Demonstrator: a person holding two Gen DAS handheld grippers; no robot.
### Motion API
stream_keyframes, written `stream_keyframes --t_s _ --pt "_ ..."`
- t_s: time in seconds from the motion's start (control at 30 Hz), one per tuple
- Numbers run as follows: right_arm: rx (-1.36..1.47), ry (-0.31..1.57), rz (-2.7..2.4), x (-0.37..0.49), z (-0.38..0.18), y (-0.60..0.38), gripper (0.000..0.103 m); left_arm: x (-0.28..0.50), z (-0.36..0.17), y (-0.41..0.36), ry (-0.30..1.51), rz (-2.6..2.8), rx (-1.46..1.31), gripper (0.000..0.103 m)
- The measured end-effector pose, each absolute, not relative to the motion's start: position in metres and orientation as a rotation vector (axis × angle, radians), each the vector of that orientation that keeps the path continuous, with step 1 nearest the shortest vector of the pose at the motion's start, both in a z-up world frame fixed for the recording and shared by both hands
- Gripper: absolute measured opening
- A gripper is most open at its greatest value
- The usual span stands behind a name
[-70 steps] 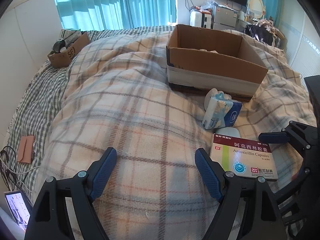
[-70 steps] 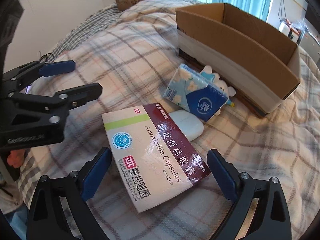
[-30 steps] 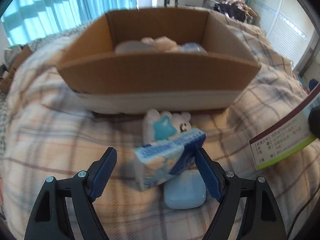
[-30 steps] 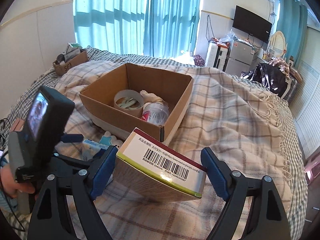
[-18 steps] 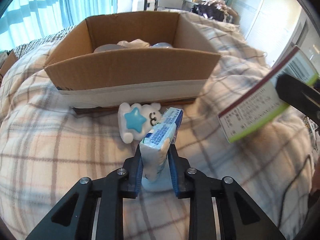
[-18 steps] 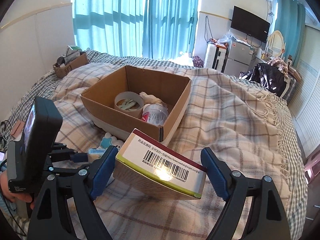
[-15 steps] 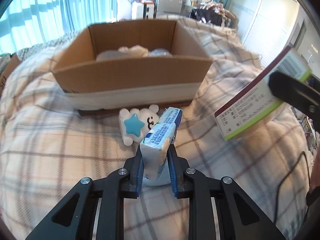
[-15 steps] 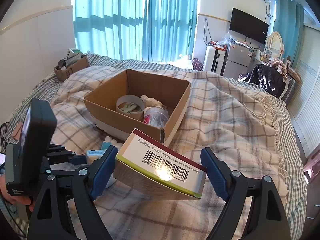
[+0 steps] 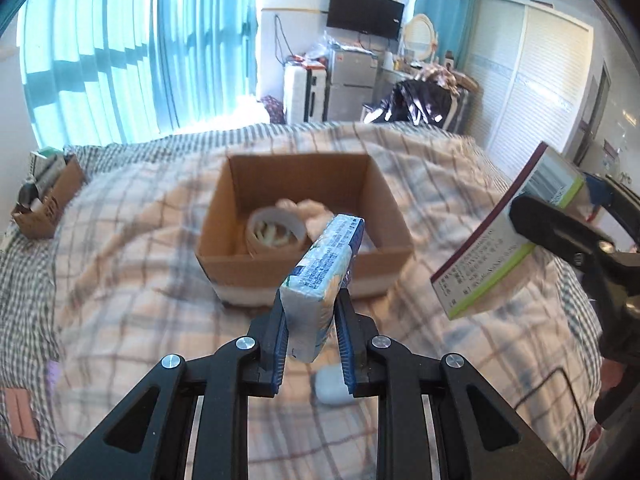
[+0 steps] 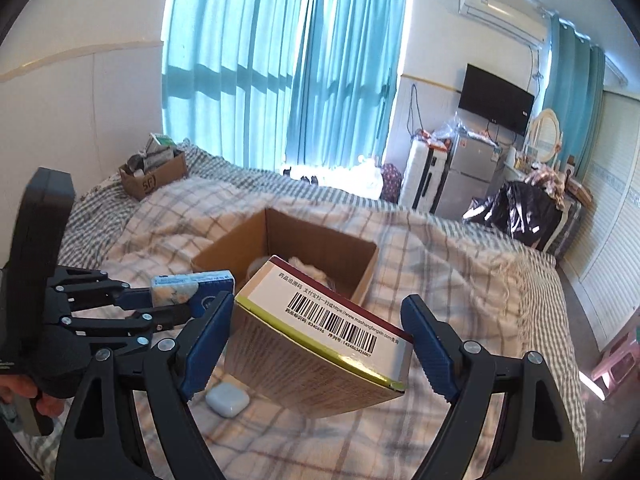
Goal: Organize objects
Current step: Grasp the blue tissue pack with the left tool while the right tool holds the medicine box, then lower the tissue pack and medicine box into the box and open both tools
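Observation:
My left gripper (image 9: 310, 332) is shut on a blue-and-white tissue pack (image 9: 322, 280) and holds it in the air before the open cardboard box (image 9: 304, 256). The box holds a tape roll (image 9: 274, 232) and a pale crumpled item. My right gripper (image 10: 320, 340) is shut on a medicine box (image 10: 320, 344) with a barcode, held above the bed near the cardboard box (image 10: 320, 248). The medicine box (image 9: 504, 240) also shows at the right of the left wrist view. The left gripper with the tissue pack (image 10: 188, 284) shows at the left of the right wrist view.
A white earbud case (image 9: 330, 386) lies on the plaid blanket below the grippers, also in the right wrist view (image 10: 227, 399). A small cardboard box (image 9: 48, 208) of items sits at the bed's far left. Curtains, a fridge and a TV stand beyond the bed.
My left gripper closed on the tissue pack and lifted it off the blanket. Both grippers have risen, so the cardboard box now looks lower and farther. The right still holds the medicine box.

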State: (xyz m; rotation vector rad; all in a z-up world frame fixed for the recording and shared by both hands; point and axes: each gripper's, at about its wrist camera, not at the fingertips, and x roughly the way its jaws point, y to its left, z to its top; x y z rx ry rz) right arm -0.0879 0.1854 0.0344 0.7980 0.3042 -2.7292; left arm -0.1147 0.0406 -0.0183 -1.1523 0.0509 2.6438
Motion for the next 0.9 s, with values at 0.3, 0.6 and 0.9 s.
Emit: stream_keyframes --t_s 0.3,0.6,0.9 --pt "0.682 0.274 -2.762 -0.151 0.067 0.172 0.084 -0.183 0.002 0.032 0.034 2.726 -1.11 0.022" --pt "0.742 0.278 -2.792 -0.248 0.031 0.156 0.084 -0.263 -0.028 0.032 0.05 2.729 -1.164 0.022" --pt "0.904 0.267 -2.771 -0.302 -0.036 0.158 0.084 -0.293 -0.086 0.036 0.084 2.623 -1.259 0.022"
